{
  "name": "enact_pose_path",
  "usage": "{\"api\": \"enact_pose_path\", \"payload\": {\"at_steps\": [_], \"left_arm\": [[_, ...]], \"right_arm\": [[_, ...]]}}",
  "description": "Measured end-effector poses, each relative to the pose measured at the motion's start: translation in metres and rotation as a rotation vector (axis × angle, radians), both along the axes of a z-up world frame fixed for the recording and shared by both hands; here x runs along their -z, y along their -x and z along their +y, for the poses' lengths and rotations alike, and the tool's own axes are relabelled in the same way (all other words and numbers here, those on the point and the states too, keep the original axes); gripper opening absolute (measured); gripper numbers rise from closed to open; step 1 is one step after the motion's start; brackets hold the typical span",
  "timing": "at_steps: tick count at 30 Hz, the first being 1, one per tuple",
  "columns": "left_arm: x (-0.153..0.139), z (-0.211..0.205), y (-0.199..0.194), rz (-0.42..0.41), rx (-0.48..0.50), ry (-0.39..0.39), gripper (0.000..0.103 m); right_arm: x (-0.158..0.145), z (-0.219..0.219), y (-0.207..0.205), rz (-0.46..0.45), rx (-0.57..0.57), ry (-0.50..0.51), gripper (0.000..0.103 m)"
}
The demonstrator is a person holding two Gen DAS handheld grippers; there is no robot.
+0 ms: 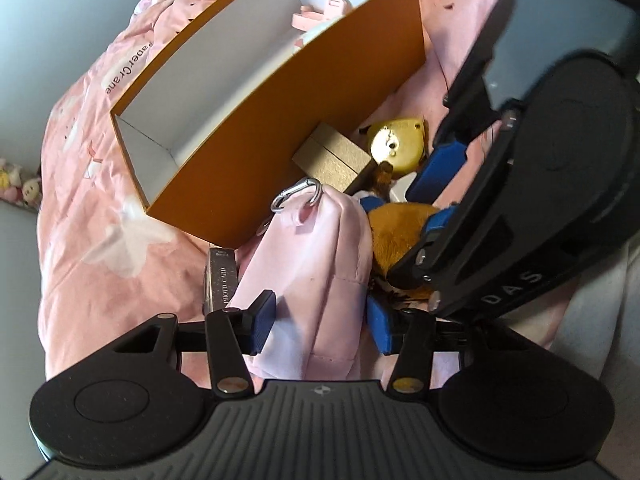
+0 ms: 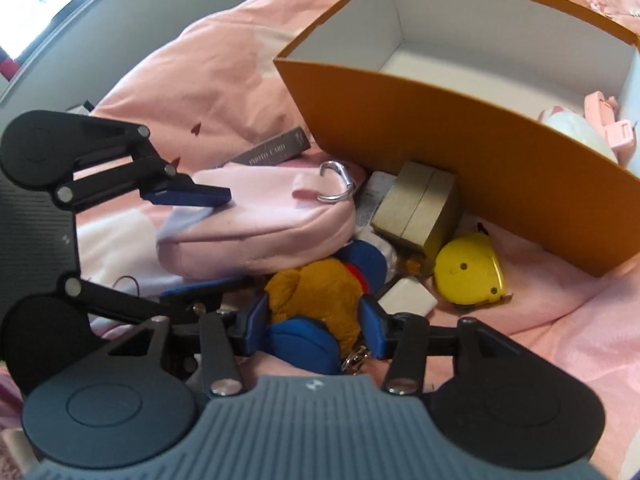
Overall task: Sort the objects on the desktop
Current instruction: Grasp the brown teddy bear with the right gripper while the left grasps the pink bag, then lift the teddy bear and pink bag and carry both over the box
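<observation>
We straddle the pink pouch [image 1: 316, 280] with our left gripper [image 1: 320, 320], jaws apart, not yet pinching. Its long axis runs away toward the orange box [image 1: 288, 128] beyond. Just right, our right gripper [image 2: 312, 320] brackets the brown plush toy [image 2: 316, 296]; grip uncertain.

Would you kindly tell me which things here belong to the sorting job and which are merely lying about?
Job:
orange box
pink pouch
plush toy
gold box
yellow tape measure
photo card box
white eraser
pink clip, already in the box

Lying about:
pink quilt
small plush dolls
</observation>
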State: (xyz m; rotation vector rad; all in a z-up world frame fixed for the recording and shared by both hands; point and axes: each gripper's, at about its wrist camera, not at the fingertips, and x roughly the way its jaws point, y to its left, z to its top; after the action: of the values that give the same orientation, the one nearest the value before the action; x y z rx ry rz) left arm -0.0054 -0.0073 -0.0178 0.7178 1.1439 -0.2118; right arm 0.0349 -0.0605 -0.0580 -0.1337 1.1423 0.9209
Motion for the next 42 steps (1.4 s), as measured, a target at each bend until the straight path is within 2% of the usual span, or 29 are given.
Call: {"api": "enact_pose_path", "payload": {"at_steps": [5, 10, 15, 27, 32, 37, 42], "left_arm": [[0.002, 0.0, 0.0, -0.001, -0.001, 0.002, 0.055], [0.0, 0.004, 0.0, -0.01, -0.014, 0.017, 0.054], [-0.008, 0.012, -0.002, -0.02, -0.057, 0.075, 0.051], [-0.042, 0.041, -0.011, -0.041, -0.267, 0.4, 0.038], [-0.056, 0.063, -0.019, -0.05, -0.355, 0.573, 0.032], [-0.077, 0.078, -0.022, -0.104, -0.39, 0.708, 0.031], [-0.099, 0.086, -0.033, -0.195, -0.405, 0.811, 0.031]], "right_arm": [[0.007, -0.003, -0.002, 0.021, 0.015, -0.015, 0.054], [0.031, -0.022, -0.018, 0.196, 0.096, -0.112, 0.054], [0.023, -0.031, -0.014, 0.188, 0.112, -0.144, 0.048], [-0.002, -0.065, -0.02, 0.201, 0.146, -0.262, 0.047], [-0.015, -0.08, -0.025, 0.208, 0.155, -0.334, 0.047], [-0.036, -0.095, -0.029, 0.19, 0.172, -0.404, 0.047], [-0.066, -0.105, -0.039, 0.089, 0.201, -0.431, 0.047]]}}
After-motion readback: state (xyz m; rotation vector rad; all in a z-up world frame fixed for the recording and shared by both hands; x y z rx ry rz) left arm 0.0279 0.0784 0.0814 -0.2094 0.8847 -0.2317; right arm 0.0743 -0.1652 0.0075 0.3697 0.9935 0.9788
